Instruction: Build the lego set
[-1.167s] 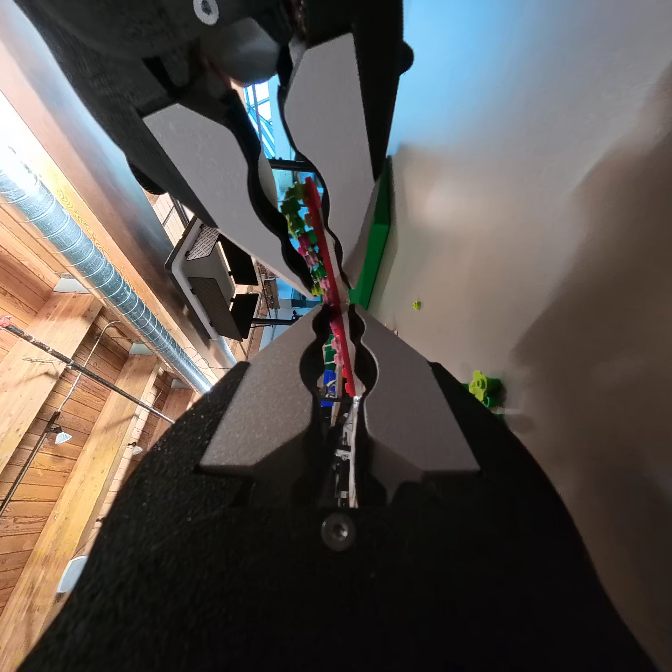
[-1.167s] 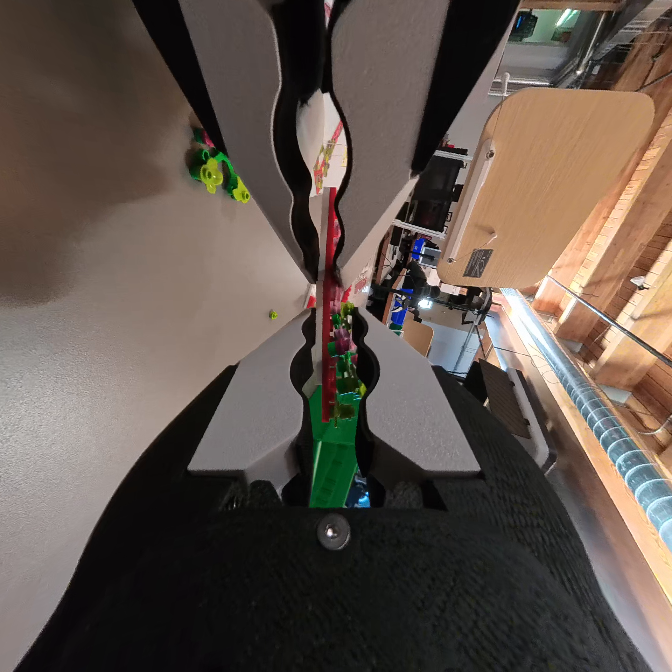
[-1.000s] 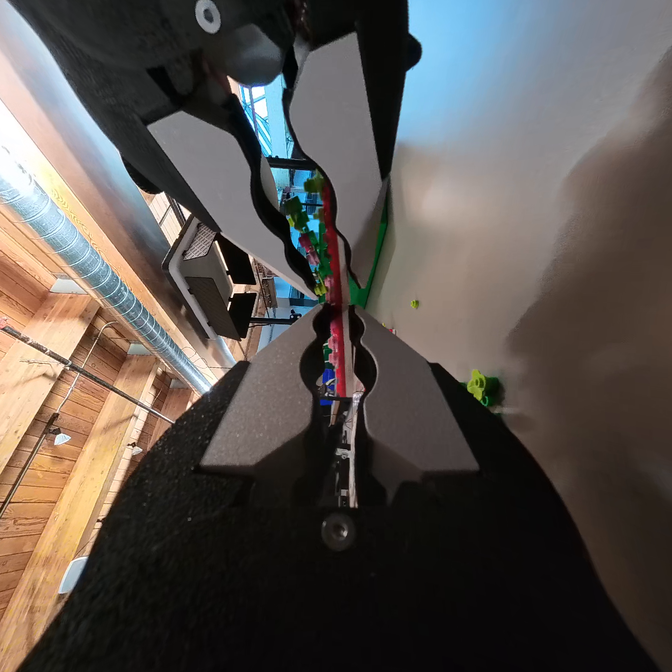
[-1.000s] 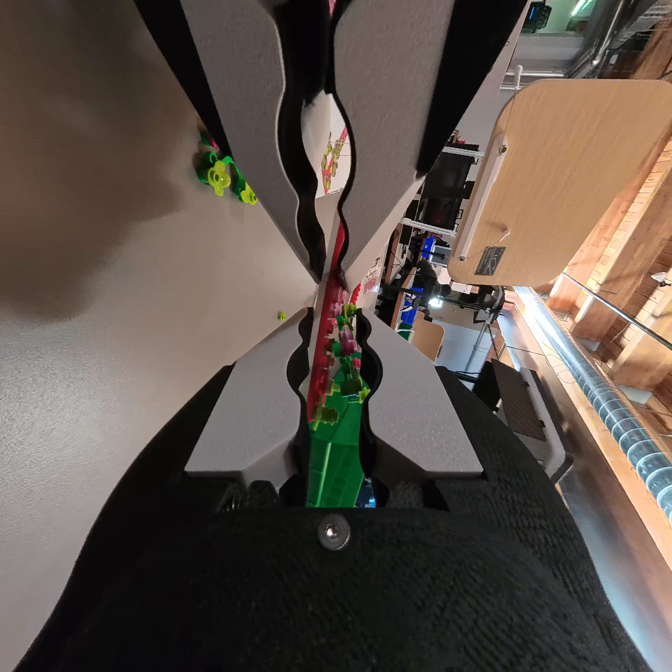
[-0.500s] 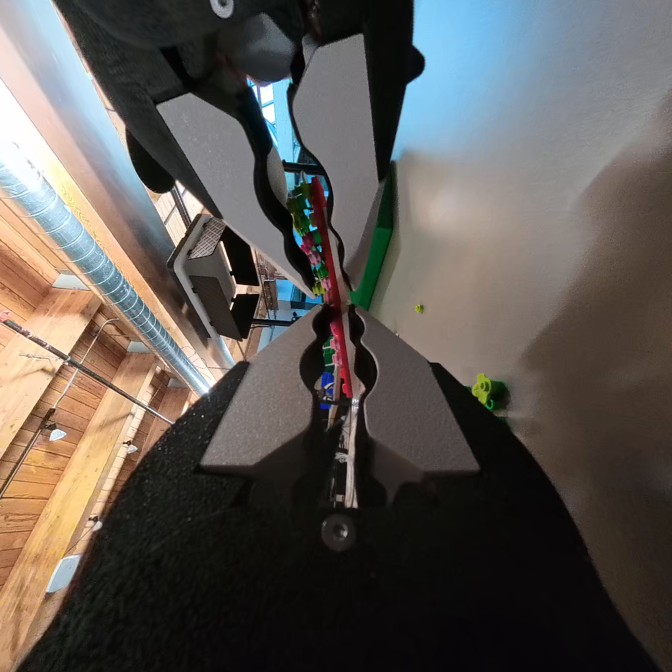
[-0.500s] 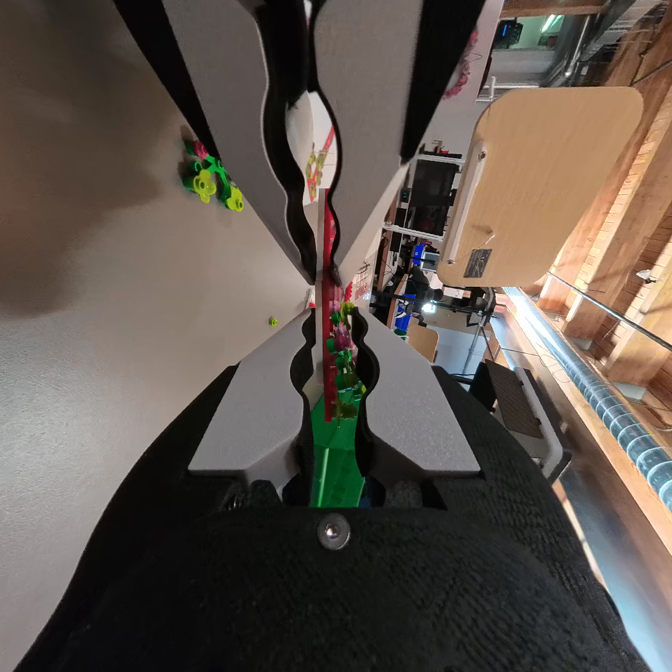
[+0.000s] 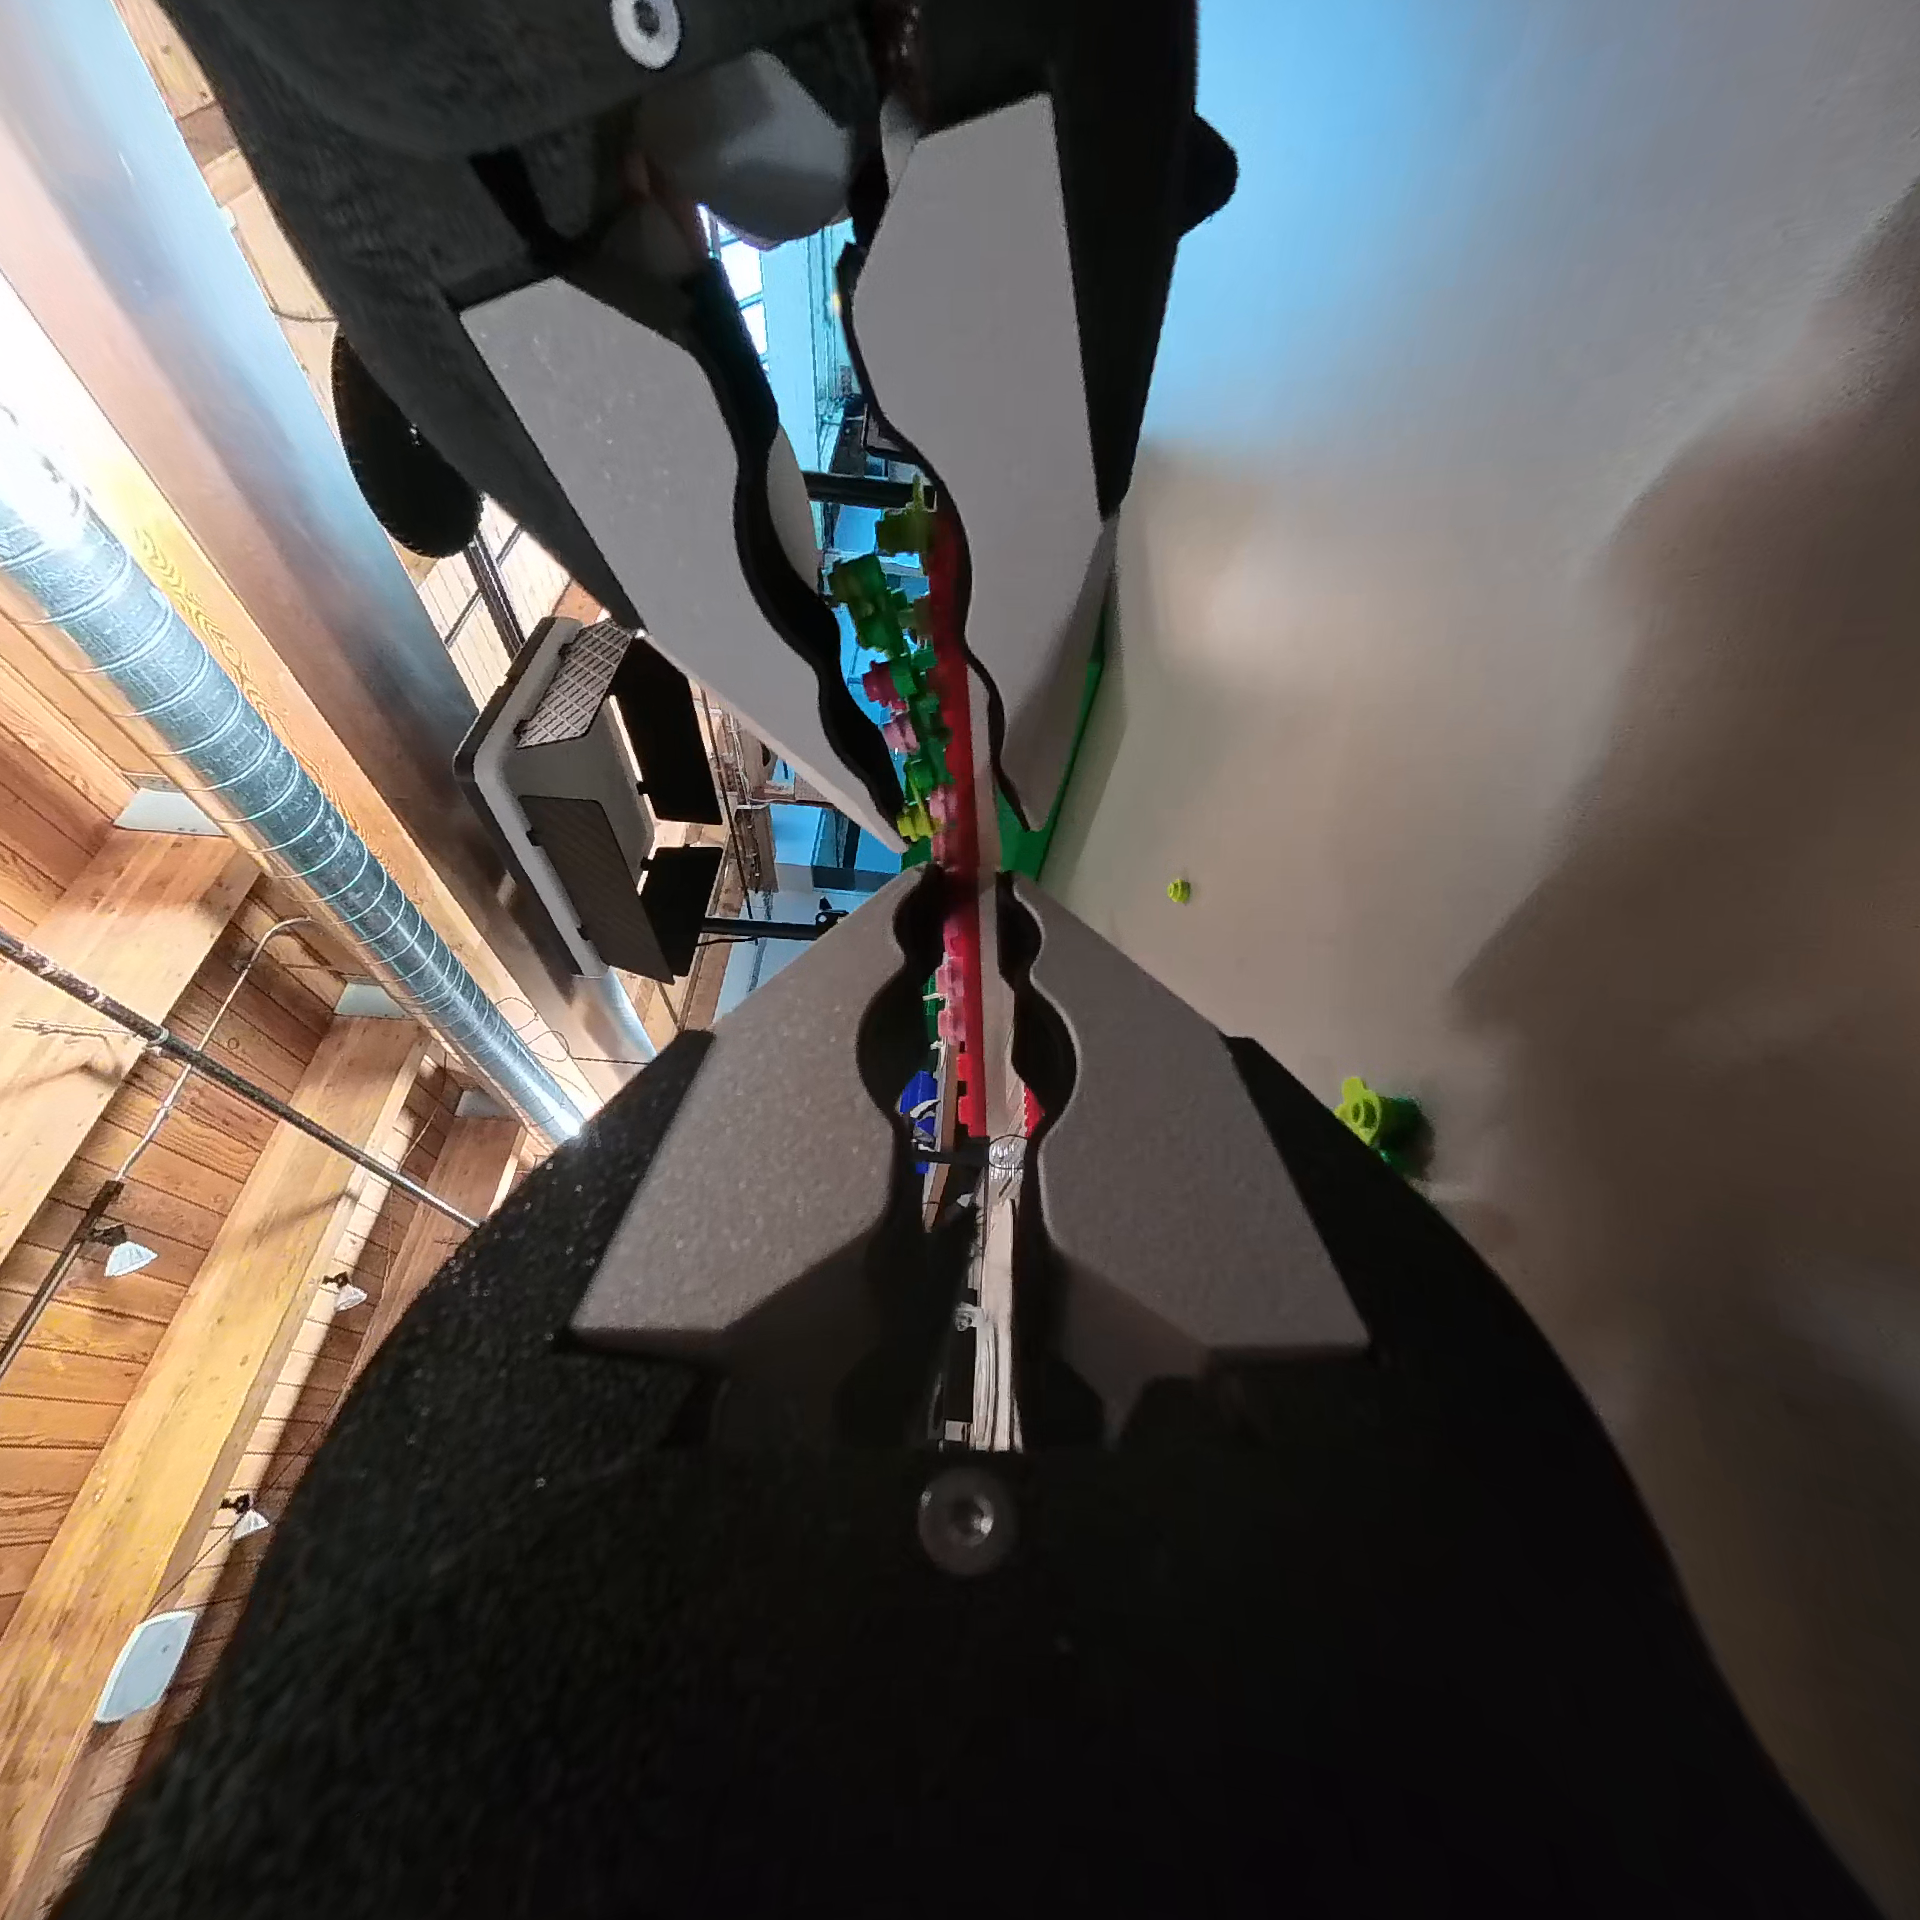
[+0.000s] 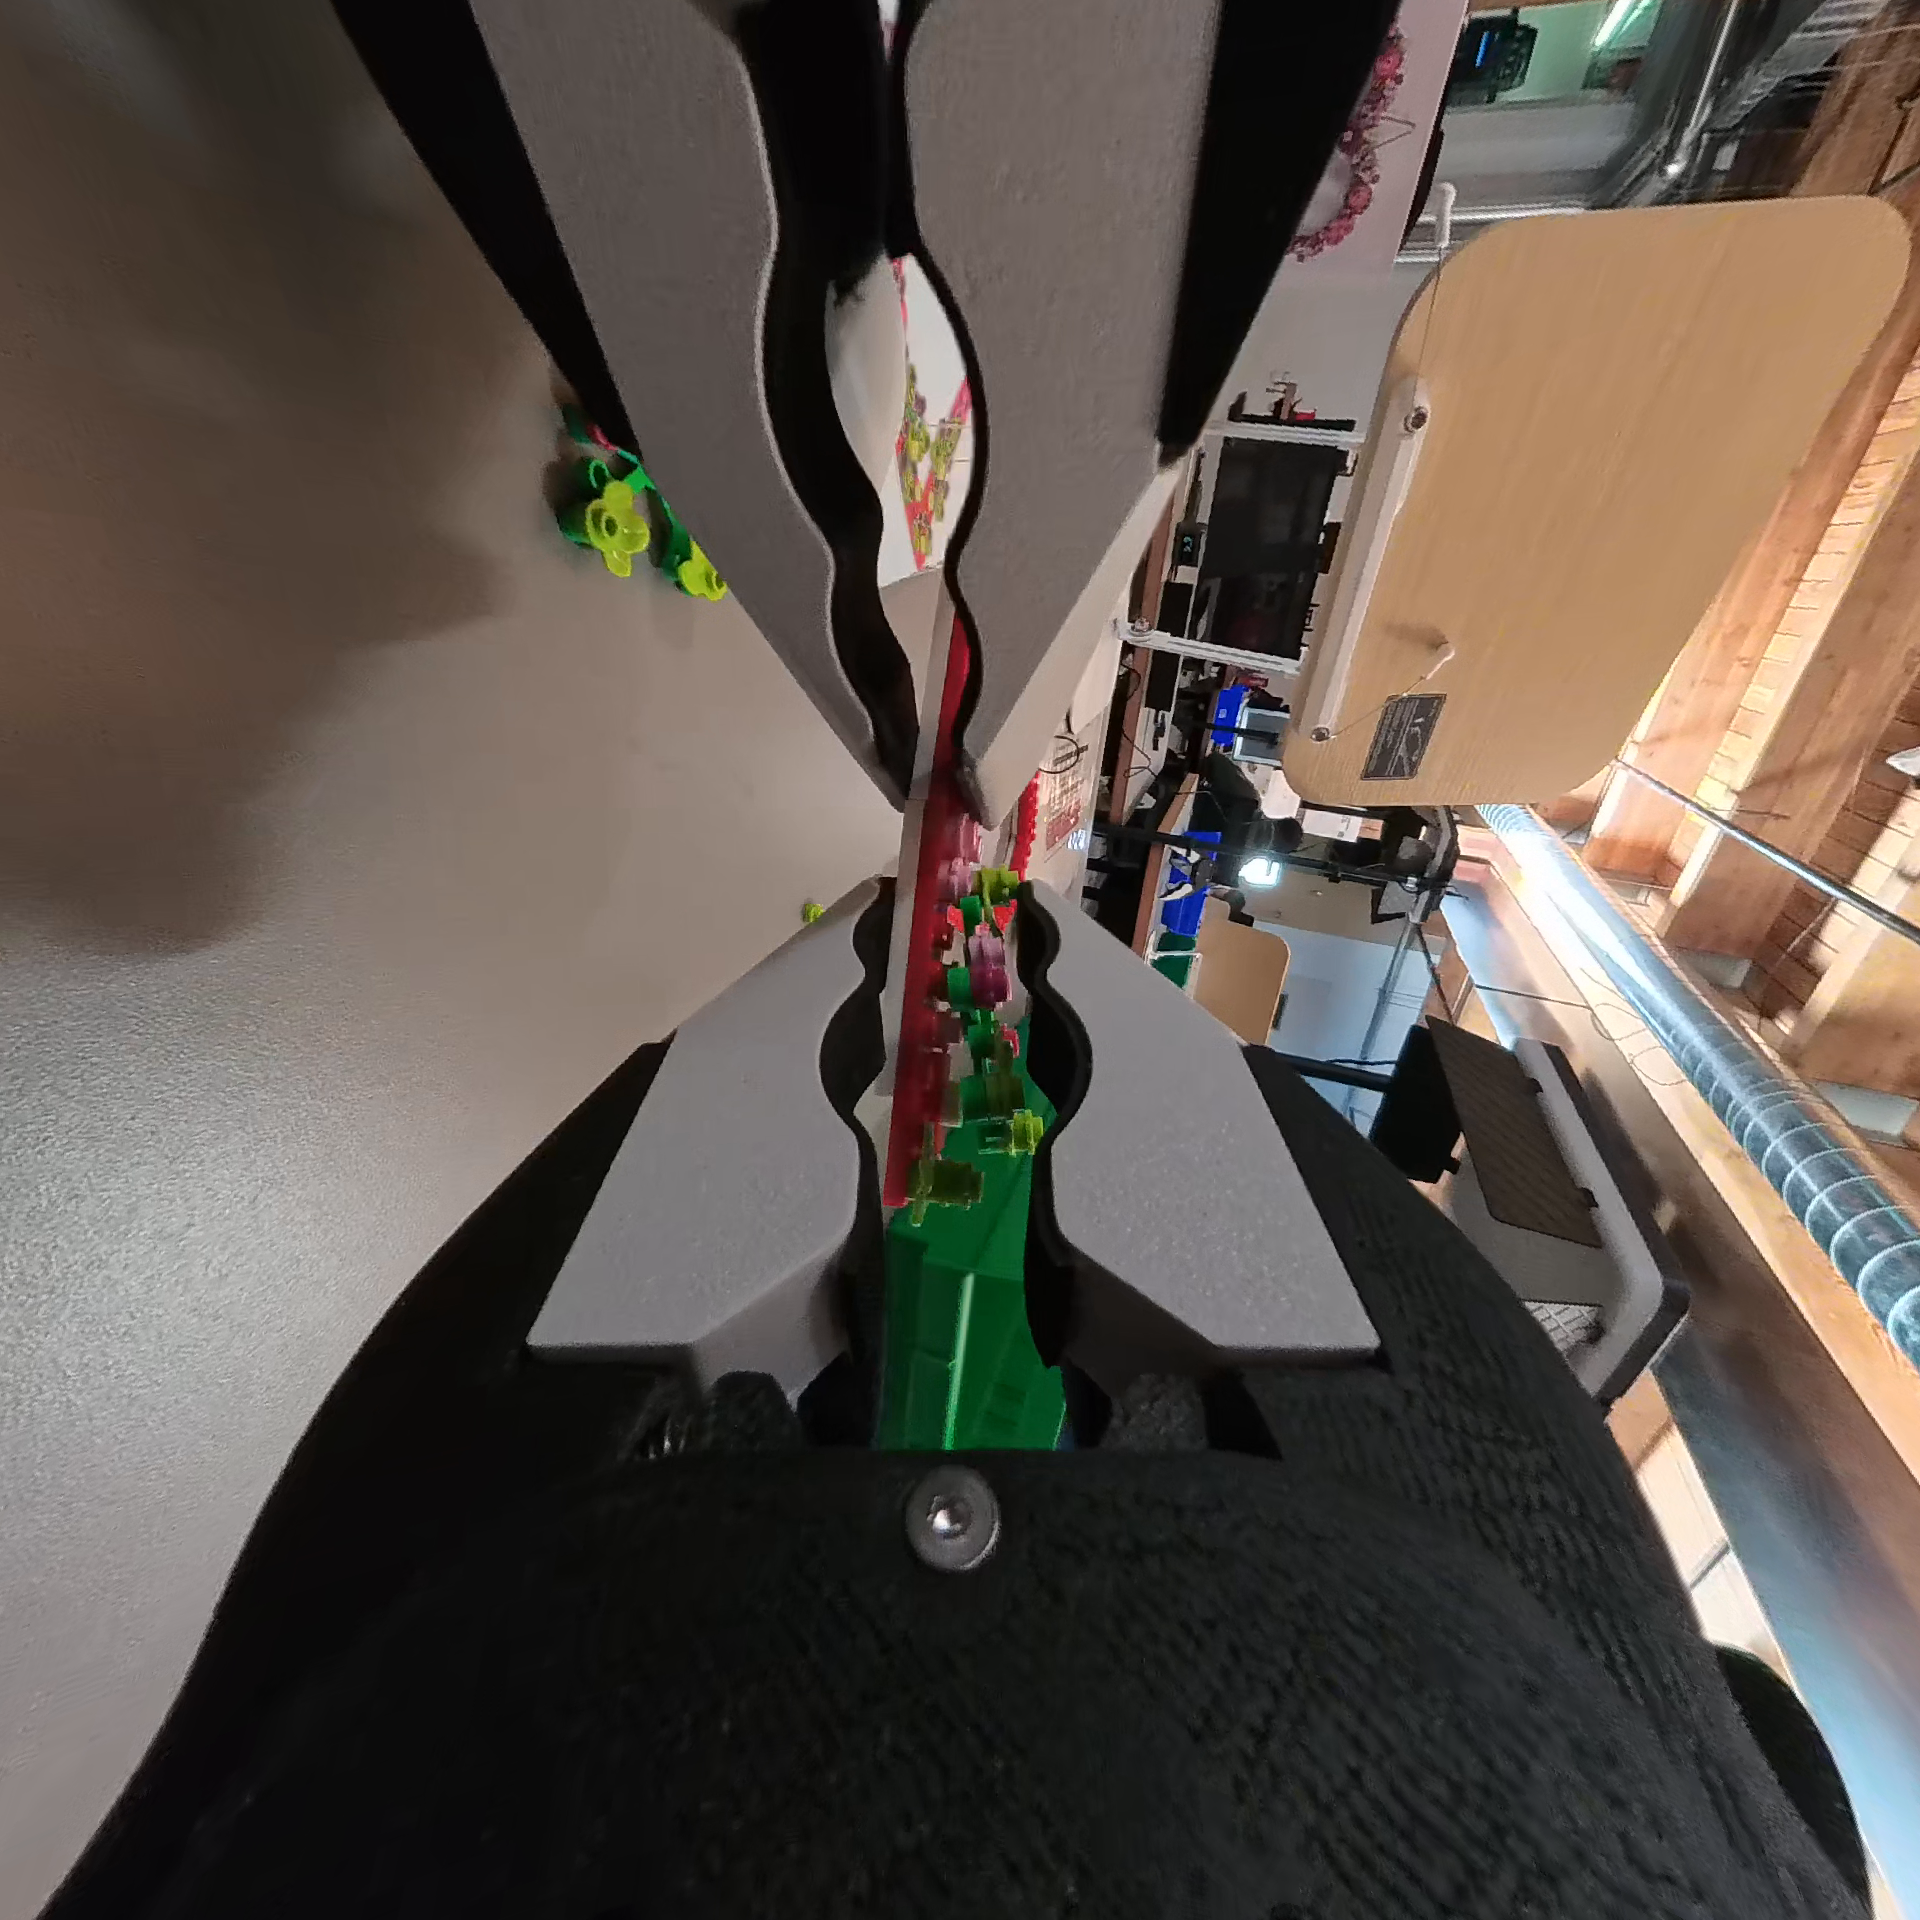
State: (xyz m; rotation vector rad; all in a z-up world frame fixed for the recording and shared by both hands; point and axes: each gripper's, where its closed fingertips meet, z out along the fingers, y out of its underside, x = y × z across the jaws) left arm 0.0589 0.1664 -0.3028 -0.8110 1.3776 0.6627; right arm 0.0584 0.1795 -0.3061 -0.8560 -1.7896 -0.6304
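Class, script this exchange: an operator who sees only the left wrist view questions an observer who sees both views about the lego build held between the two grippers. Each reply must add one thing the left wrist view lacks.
Operator: Behind the red plate I see only a sliver of a green piece. How far does it go?
Observer: In the right wrist view it runs between the fingers of the right gripper, back to the gripper's body.
Operator: Is anything on the table beyond my left gripper?
Observer: Yes. A printed sheet shows there, through the gap between the left gripper's fingers.
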